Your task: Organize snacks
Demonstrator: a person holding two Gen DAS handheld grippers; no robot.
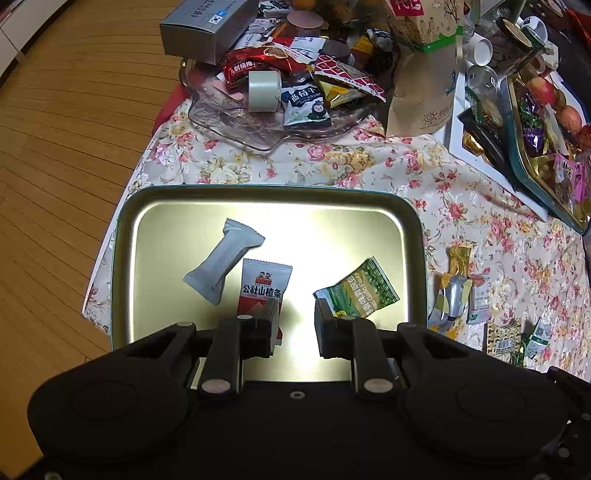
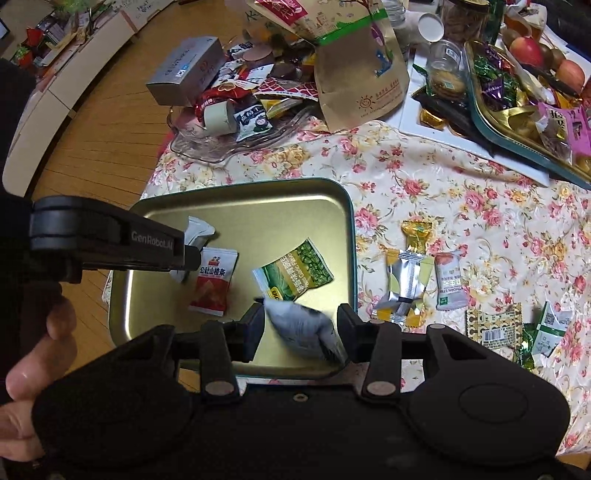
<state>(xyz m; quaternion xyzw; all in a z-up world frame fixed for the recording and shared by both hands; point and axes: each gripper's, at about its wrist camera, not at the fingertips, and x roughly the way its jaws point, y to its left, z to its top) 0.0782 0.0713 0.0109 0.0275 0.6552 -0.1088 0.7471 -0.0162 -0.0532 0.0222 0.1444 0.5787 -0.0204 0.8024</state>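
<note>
A gold metal tray (image 1: 177, 206) (image 2: 332, 206) holds a white snack pack (image 1: 221, 258), a red-and-white pack (image 1: 264, 284) (image 2: 214, 280) and a green pack (image 1: 360, 290) (image 2: 295, 269). My left gripper (image 1: 295, 317) is open and empty, low over the tray's near side; its body also shows in the right wrist view (image 2: 110, 236). My right gripper (image 2: 301, 326) is open over the tray's near right corner, with a grey-white packet (image 2: 303, 330) blurred between its fingers, touching neither.
Several loose snack packs (image 2: 410, 280) (image 1: 458, 291) lie on the floral tablecloth right of the tray. A glass dish (image 1: 236, 122) heaped with snacks, a silver box (image 1: 207, 26), a paper bag (image 1: 424, 74) and a full green tray (image 2: 517, 122) stand behind. The wooden floor lies left.
</note>
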